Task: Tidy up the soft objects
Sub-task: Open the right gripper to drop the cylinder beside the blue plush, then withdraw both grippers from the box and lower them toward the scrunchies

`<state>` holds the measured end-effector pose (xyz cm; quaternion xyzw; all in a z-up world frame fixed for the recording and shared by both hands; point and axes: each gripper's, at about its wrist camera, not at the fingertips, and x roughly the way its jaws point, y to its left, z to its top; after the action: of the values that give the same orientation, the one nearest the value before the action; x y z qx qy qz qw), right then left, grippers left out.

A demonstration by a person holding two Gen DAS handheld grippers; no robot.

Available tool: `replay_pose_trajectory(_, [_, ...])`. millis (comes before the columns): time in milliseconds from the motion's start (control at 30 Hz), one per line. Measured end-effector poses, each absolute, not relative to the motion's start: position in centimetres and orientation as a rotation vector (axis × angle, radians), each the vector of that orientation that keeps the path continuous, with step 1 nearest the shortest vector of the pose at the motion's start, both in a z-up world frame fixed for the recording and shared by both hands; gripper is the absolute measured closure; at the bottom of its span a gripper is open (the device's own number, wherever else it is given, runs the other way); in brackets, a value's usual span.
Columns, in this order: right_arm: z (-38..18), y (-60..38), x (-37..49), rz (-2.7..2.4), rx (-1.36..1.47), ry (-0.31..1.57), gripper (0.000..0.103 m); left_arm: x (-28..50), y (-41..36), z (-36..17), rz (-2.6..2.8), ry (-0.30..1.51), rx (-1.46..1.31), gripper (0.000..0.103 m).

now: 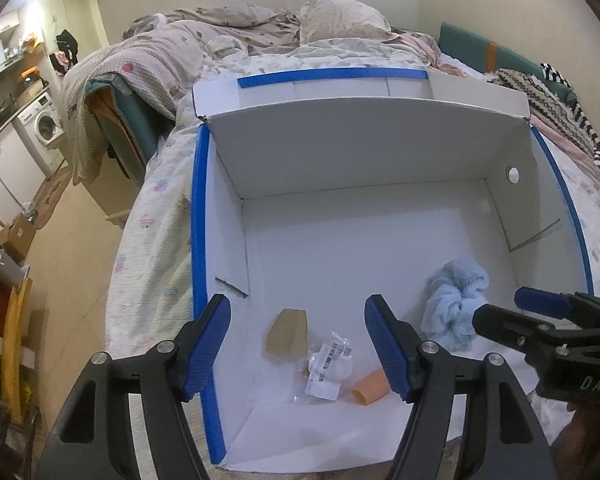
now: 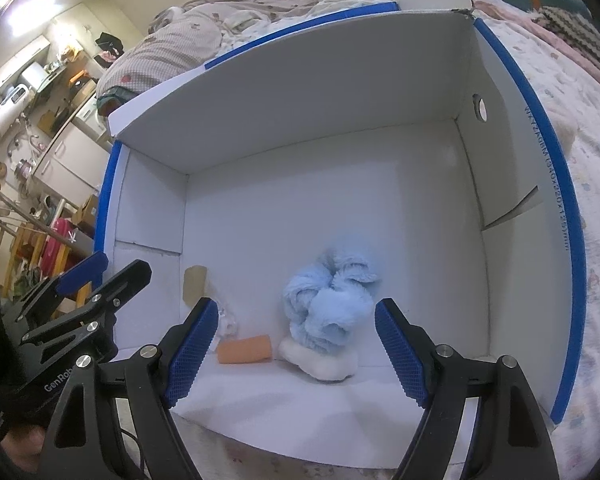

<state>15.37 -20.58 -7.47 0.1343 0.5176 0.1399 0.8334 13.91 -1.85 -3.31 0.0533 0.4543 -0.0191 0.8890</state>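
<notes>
A white box with blue-taped rims point(image 1: 199, 216) point(image 2: 572, 264) lies open on the bed. In it lies a fluffy light-blue soft toy with a white base point(image 1: 456, 304) point(image 2: 328, 304), an orange tube point(image 1: 370, 392) point(image 2: 244, 349), a crumpled plastic wrapper with a label point(image 1: 328, 364) and a tan cardboard piece point(image 1: 287, 333) point(image 2: 195, 282). My left gripper point(image 1: 298, 344) is open and empty above the box's near left part. My right gripper point(image 2: 296, 344) is open and empty just in front of the blue toy; it also shows in the left wrist view point(image 1: 500, 312).
The box sits on a bed with a pale patterned sheet point(image 1: 156, 240) point(image 2: 596, 200). Rumpled quilts and a pillow point(image 1: 340, 16) lie beyond it. Left of the bed are a washing machine point(image 1: 40, 128), cabinets, boxes and a yellow wooden rack point(image 1: 8, 340).
</notes>
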Motion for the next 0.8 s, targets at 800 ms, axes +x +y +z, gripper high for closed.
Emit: replay_pose_trajectory(800, [-5.3, -22.1, 10.6, 0.249, 0.274, 1.031, 0.018, 7.3, 1.2, -1.4, 0.026, 0.910, 0.062, 0.036])
